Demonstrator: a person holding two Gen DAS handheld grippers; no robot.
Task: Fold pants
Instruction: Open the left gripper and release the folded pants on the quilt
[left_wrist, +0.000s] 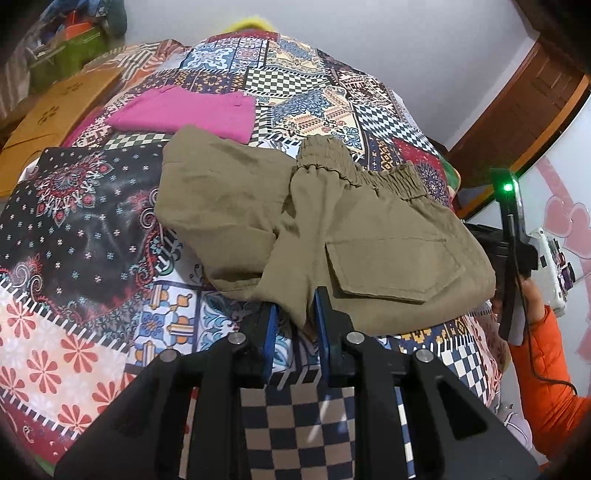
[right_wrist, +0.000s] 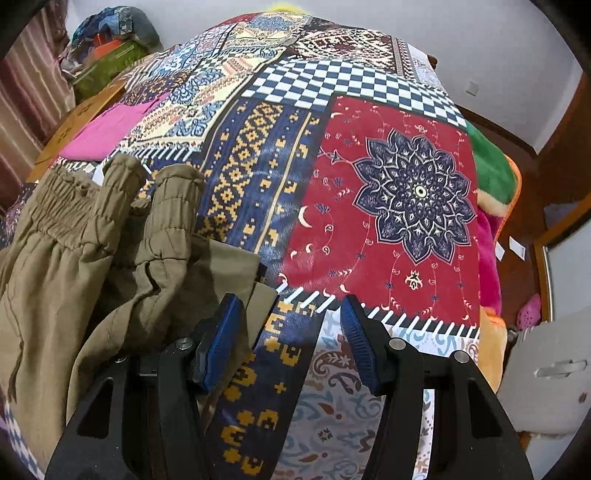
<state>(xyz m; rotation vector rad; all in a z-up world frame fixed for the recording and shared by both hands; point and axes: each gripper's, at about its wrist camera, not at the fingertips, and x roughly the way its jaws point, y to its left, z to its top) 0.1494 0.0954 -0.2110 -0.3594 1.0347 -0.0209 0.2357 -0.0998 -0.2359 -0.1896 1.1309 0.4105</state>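
Khaki pants (left_wrist: 332, 236) lie folded and bunched on the patchwork bedspread (left_wrist: 81, 236), elastic waistband at the far right, flap pocket facing up. My left gripper (left_wrist: 295, 317) has its blue pads closed around the near edge of the pants, with a narrow gap where fabric hangs between them. In the right wrist view the pants (right_wrist: 92, 266) lie at the left, with cuffs and waistband bunched. My right gripper (right_wrist: 291, 339) is open and empty just right of the pants, above the bedspread (right_wrist: 388, 206).
Folded pink pants (left_wrist: 184, 114) lie farther back on the bed. A cardboard box (left_wrist: 55, 114) and a green box (left_wrist: 70, 51) sit at the left. The person's orange sleeve (left_wrist: 546, 369) and the right gripper's body (left_wrist: 513, 240) are at the right. A grey chair (right_wrist: 550, 369) stands beside the bed.
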